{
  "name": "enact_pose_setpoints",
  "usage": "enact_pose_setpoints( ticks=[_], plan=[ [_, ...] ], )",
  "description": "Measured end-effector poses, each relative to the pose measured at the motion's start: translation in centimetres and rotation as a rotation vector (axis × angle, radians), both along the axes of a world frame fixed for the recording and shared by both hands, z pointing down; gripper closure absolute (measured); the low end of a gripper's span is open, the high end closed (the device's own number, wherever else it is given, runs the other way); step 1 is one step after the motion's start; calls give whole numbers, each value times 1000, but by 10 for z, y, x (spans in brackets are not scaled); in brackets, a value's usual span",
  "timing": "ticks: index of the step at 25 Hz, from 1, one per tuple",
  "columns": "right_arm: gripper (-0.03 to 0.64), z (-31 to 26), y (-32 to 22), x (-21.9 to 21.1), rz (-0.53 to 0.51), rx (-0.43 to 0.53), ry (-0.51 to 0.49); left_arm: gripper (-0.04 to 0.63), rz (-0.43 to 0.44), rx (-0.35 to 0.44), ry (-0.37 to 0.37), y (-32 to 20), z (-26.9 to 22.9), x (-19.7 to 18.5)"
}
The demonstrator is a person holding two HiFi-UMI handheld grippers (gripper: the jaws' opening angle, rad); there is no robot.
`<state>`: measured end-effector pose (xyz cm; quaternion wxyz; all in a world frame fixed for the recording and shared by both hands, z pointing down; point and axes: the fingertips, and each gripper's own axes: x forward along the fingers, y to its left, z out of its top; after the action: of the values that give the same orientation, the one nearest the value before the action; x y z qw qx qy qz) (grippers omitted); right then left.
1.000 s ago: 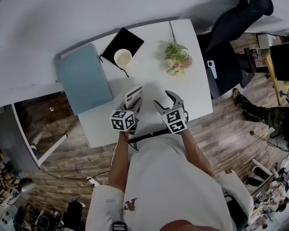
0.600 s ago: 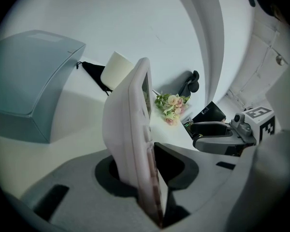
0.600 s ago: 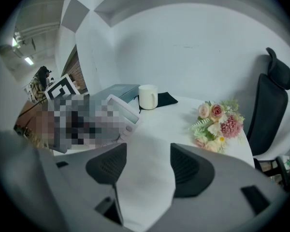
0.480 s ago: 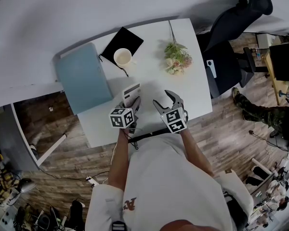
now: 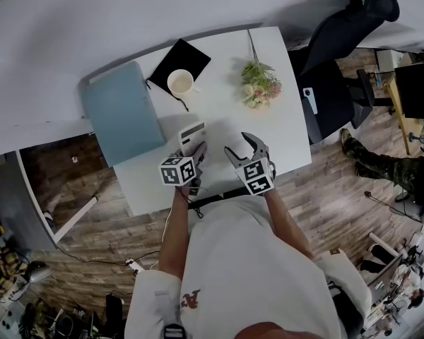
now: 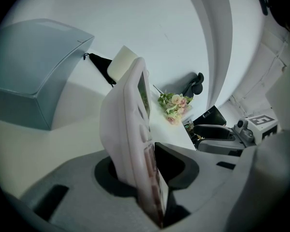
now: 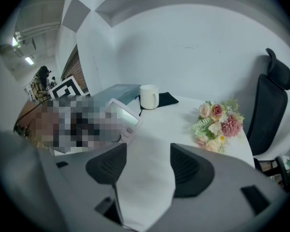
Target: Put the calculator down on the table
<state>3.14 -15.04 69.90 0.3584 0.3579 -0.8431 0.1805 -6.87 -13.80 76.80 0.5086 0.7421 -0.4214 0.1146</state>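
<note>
The calculator (image 5: 192,136) lay low over the surface (image 5: 286,119). Its near end was pinched in the jaws of the left gripper (image 5: 196,152), which had just been easing open, and its long axis pointed away. The right gripper (image 5: 242,147), just to its right, had its jaws slightly apart and empty.

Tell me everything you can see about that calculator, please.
The calculator is a slim, pale pinkish-white slab, plastic by the look, with a greyish display at its far end and rows of soft-coloured buttons below. Its near end sits between the left gripper's jaws, both pads touching it; those jaws have just been opening slightly. It points toward the mug, low over the white table, display end slightly raised; whether it rests on the table I cannot tell.
</note>
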Motion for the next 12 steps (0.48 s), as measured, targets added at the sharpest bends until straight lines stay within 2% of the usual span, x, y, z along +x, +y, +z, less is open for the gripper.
enact_pose_setpoints(
  ticks=[12],
  plan=[
    [331,2,5,2,3,-2,-4,472,-29,-25,33,3,5,0]
  ],
)
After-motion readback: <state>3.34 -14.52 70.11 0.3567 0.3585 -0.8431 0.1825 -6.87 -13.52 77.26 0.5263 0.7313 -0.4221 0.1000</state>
